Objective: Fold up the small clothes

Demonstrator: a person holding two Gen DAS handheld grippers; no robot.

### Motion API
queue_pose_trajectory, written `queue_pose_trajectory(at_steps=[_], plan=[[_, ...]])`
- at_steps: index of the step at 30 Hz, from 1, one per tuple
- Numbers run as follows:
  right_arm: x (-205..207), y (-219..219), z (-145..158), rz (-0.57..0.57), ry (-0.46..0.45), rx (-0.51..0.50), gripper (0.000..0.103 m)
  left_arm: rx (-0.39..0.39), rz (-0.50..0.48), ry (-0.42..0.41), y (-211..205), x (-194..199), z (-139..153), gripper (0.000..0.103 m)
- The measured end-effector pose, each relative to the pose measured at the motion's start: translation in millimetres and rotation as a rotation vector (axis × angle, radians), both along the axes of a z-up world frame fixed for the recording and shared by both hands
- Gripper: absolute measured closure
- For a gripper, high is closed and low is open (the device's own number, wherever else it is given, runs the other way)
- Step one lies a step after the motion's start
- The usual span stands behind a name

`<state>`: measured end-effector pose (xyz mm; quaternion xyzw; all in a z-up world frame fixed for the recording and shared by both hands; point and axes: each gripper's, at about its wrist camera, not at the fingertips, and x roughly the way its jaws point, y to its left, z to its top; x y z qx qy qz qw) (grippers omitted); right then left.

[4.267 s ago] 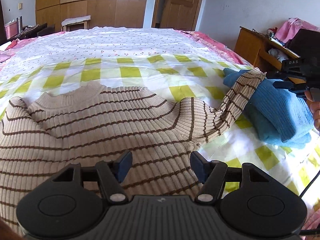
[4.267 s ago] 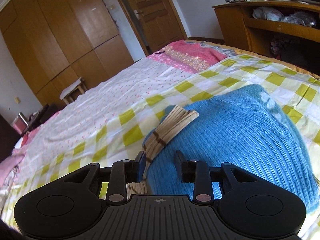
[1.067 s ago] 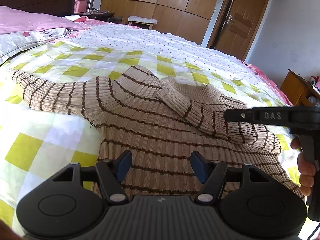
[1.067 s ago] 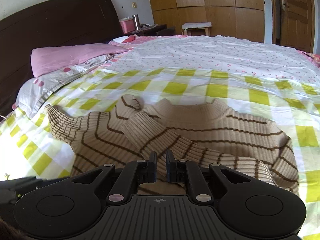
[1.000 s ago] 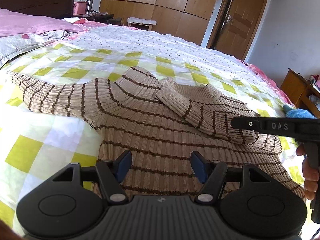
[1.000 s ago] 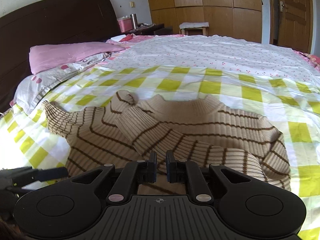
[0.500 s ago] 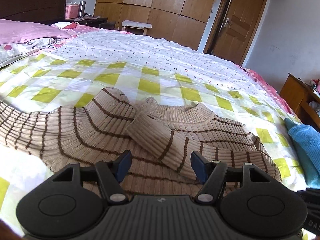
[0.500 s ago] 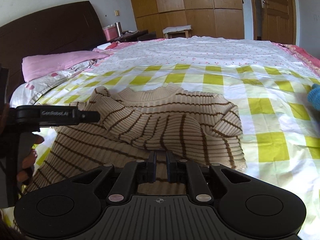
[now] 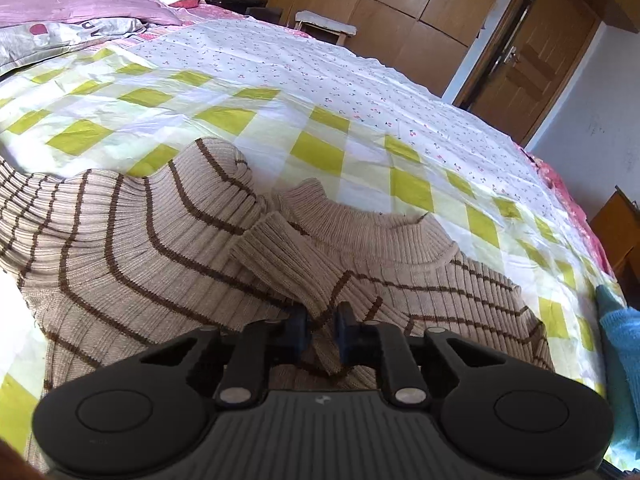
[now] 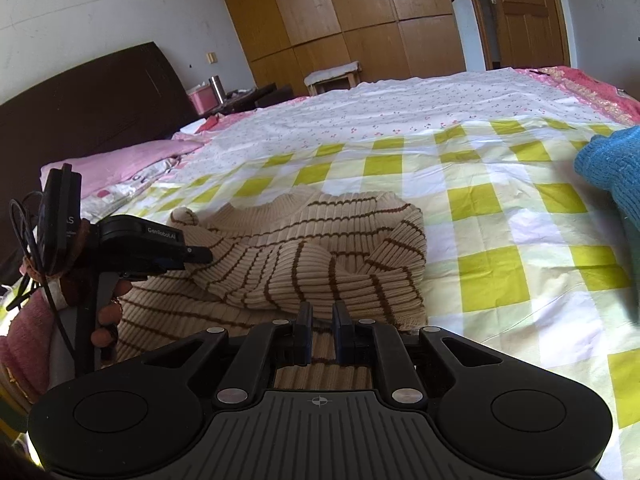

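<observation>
A beige sweater with thin brown stripes [image 9: 160, 248] lies on the bed, its right sleeve folded across the chest. My left gripper [image 9: 322, 320] is closing, and its pads pinch a ridge of the sweater's fabric just below that folded sleeve. The right wrist view shows the same sweater [image 10: 320, 240] bunched, with the left gripper [image 10: 200, 256] at its left side, held by a hand [image 10: 108, 320]. My right gripper [image 10: 320, 316] is shut low over the sweater's near edge. Fabric shows behind its narrow slit, and nothing is visibly gripped.
A folded blue knit [image 10: 612, 164] lies to the right on the yellow-checked sheet [image 10: 500, 208]. Pink pillows [image 10: 120, 160] and a dark headboard [image 10: 100, 92] are at the left. Beyond the bed stand a wardrobe [image 10: 320, 8], a stool [image 10: 332, 76] and a door [image 9: 532, 52].
The left gripper came down toward the sweater's middle and went from wide open to closed on its fabric. The right gripper slid along the near edge, still shut.
</observation>
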<state>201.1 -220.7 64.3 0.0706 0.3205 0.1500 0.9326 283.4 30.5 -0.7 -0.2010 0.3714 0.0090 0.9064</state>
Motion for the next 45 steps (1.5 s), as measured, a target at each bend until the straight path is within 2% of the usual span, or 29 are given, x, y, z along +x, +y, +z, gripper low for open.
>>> queue_pose_trajectory(at_steps=[1,4,8,11,15,17,24,33,35,37,41,45], plan=[[0,-3,1,-0.007,-0.003,0.005,0.090,0.000,0.003,-0.012,0,-1,2,0.090],[0,-8,5,-0.023,-0.017,0.012,0.090,-0.002,0.019,-0.074,7,-10,15,0.090],[2,-12,4,-0.033,-0.006,0.025,0.090,0.048,0.065,-0.124,24,-22,28,0.090],[6,-13,-1,-0.034,0.024,0.038,0.090,0.099,0.086,-0.081,37,-23,19,0.089],[8,-10,-7,-0.033,0.043,0.012,0.090,0.130,0.089,-0.024,47,-30,4,0.085],[9,-11,-9,-0.037,0.048,0.009,0.090,0.139,0.087,-0.032,48,-36,4,0.080],[14,-14,-14,-0.051,0.063,0.002,0.090,0.237,0.097,-0.062,53,-52,15,0.079],[15,-8,-20,-0.038,0.080,-0.013,0.085,0.242,0.083,-0.098,48,-45,20,0.078],[15,-8,-20,-0.036,0.078,-0.015,0.085,0.272,0.083,-0.068,46,-36,12,0.078],[15,-9,-20,-0.035,0.076,-0.018,0.085,0.314,0.105,-0.001,48,-29,0,0.078],[15,-12,-17,-0.041,0.071,-0.012,0.085,0.282,0.119,0.017,62,-41,-4,0.078],[24,-6,-6,-0.029,0.039,-0.010,0.085,0.254,0.082,-0.054,69,-41,17,0.078]])
